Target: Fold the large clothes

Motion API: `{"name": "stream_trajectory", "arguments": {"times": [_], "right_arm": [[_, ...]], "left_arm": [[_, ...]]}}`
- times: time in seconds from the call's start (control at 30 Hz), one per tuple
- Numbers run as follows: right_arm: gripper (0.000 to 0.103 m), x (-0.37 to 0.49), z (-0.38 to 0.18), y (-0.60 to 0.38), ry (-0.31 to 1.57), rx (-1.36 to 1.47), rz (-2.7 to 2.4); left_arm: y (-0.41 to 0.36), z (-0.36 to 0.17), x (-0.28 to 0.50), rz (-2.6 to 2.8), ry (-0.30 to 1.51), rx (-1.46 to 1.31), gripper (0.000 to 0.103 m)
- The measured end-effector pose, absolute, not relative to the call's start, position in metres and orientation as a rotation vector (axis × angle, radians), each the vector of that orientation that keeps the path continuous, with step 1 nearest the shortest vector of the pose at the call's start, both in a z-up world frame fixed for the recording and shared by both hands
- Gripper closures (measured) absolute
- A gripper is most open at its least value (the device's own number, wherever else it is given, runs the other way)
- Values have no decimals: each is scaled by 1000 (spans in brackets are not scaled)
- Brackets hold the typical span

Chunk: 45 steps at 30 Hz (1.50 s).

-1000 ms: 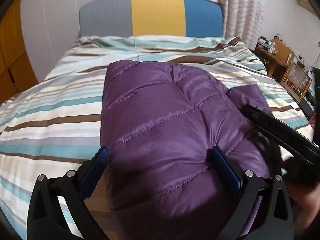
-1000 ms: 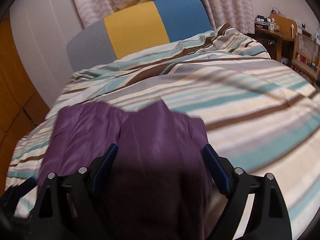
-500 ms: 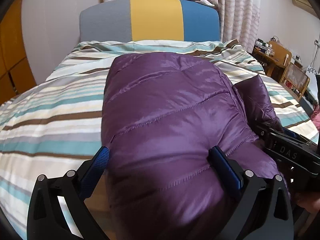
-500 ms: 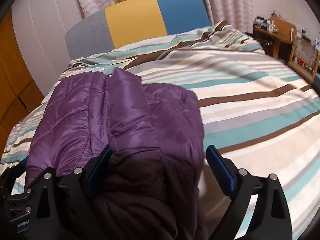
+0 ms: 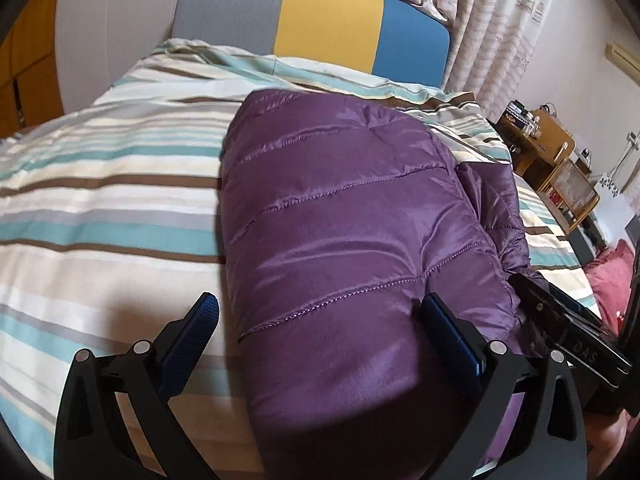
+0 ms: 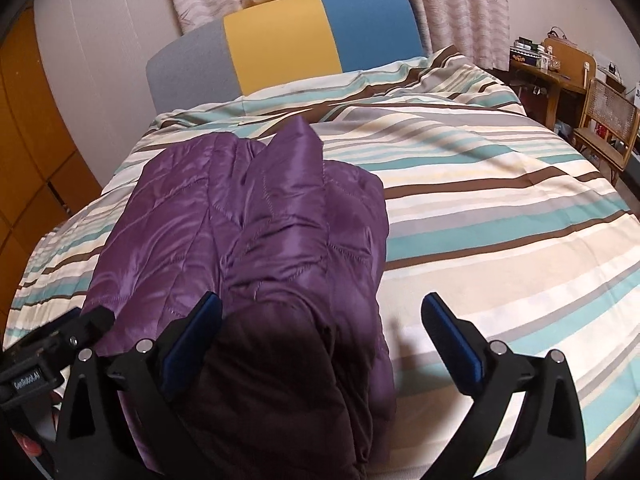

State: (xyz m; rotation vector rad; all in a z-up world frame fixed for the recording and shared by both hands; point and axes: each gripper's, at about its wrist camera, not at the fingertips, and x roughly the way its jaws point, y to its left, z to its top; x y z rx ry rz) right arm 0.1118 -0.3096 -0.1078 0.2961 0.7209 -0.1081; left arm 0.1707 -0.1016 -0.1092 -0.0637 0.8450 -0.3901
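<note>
Left hand-held gripper [image 5: 320, 332] spread over purple jacket [image 5: 344, 240], lengthwise toward headboard [image 5: 320, 20].

Only two bits of text are showing up: "DAS" on the black body of the right gripper [image 5: 585, 346], and what's looking like "GenRobot.AI" on the left gripper [image 6: 30, 378].
</note>
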Motion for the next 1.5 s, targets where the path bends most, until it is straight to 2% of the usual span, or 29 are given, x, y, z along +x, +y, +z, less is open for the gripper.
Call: {"name": "stream_trajectory", "arguments": {"times": [0.23,0.47,0.8,0.87,1.0,1.1,1.23,1.33,1.5], "right_arm": [[2,109,-106,-319,751,369,-50],[2,128,-126,-345,886,553,61],[2,146,-142,-348,936,577,177],[9,148,-142,-345,929,566,191],[30,155,-145,-339,917,593,238],[40,154,-144,-338,898,606,276],[43,143,-141,-342,845,636,335],[44,137,-138,-340,804,635,363],[45,132,-132,-327,746,671,414]], "left_arm": [[-97,-100,176,-492,876,-56,3],[-101,-112,186,-603,973,-99,3],[-100,-131,185,-620,963,-93,3],[-100,-134,188,-620,973,-108,3],[-103,-135,187,-609,970,-126,3],[-105,-129,183,-629,940,-117,13],[-105,-117,175,-660,880,-98,29],[-104,-103,166,-670,816,-78,37],[-96,-76,154,-656,672,-38,40]]}}
